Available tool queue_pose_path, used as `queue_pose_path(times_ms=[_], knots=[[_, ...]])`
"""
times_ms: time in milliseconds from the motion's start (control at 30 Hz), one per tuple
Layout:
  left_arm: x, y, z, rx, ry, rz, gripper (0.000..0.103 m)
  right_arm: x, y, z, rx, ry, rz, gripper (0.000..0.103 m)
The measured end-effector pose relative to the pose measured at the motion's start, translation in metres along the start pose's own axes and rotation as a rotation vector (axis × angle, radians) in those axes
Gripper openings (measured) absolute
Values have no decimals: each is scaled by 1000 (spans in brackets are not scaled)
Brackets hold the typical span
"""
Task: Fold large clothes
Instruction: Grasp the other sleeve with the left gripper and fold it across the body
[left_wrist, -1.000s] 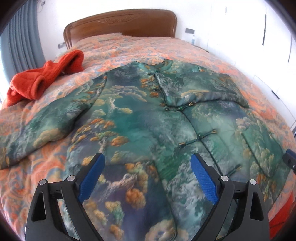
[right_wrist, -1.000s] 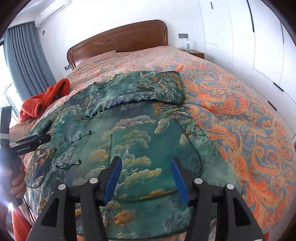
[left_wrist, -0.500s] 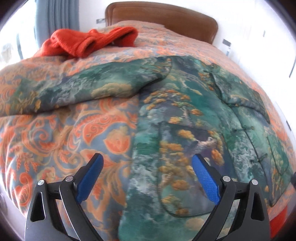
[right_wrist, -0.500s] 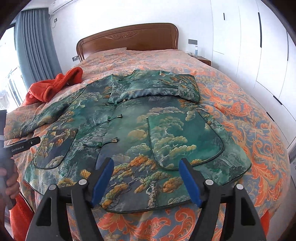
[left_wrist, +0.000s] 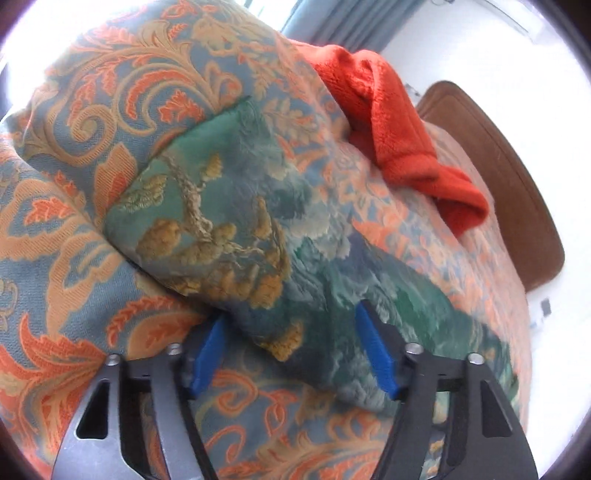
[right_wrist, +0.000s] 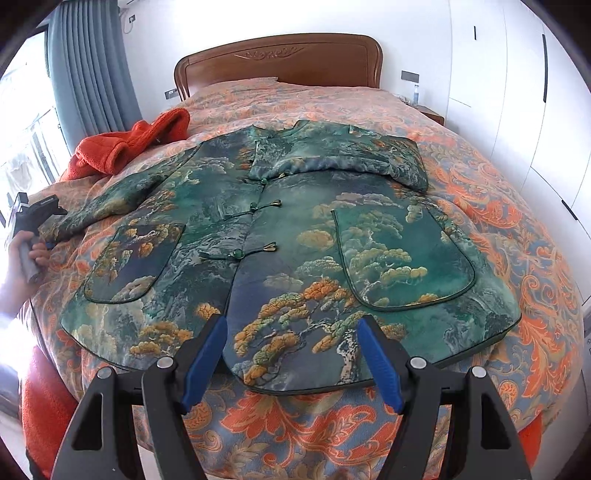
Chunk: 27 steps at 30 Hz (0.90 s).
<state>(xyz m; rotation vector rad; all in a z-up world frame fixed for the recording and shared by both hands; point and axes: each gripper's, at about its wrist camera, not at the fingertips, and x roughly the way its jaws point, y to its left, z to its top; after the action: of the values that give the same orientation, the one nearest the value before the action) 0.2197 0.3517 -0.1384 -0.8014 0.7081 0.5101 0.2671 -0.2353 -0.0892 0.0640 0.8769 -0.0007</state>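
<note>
A green jacket (right_wrist: 295, 236) with a tree and cloud print lies front up on the bed. Its right sleeve (right_wrist: 343, 162) is folded across the chest. Its left sleeve (left_wrist: 229, 221) stretches out to the bed's left side. My left gripper (left_wrist: 291, 350) is open, with the sleeve's lower edge between its blue pads, close to the cuff end. In the right wrist view the left gripper (right_wrist: 48, 236) shows at the far left in a hand. My right gripper (right_wrist: 291, 358) is open and empty, just above the jacket's bottom hem.
An orange fleece garment (right_wrist: 129, 144) lies at the bed's left, beyond the sleeve; it also shows in the left wrist view (left_wrist: 399, 129). The orange patterned bedspread (right_wrist: 517, 206) covers the bed. A wooden headboard (right_wrist: 277, 62) stands behind. White wardrobes (right_wrist: 524, 92) line the right.
My left gripper has swung left from the jacket's hem to the outstretched sleeve and come in close on it. My right gripper has drawn back toward the foot of the bed.
</note>
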Motion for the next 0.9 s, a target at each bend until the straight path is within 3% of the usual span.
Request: queue_pose_path(times_ms=[33,67,133,200,333,500,667,833,867,900], knots=[[-2,-5,0,8,-18,17,25,-1,2,0,-5,-1,5,75],[-5,-15,0,42,-31,31,13,-1,4,-1,-10,-1,8,75],[-15,-37,0,133,-75,42,10,0,6,-2,-14,6,10,75],[-32,-70,-10,284,-150,69,8,3,6,-5,-11,18,15,75],[-63,-141,-41,621,-294,45,8,11,4,-9,9,43,21,75],[-97,-219,-143,1060,-398,-30,8,11,-3,-10,56,33,42,75],[-97,-260,-246,1354,-356,-115,9,7,-13,-11,81,15,32,75],[-74,-272,-327,1576,-265,-68,17,7,-31,-19,119,33,8,75],[-75,-266,-337,1601,-244,-57,25,7,-34,-21,124,38,2,75],[-74,-262,-344,1620,-221,-56,45,7,-37,-23,129,41,-3,75]])
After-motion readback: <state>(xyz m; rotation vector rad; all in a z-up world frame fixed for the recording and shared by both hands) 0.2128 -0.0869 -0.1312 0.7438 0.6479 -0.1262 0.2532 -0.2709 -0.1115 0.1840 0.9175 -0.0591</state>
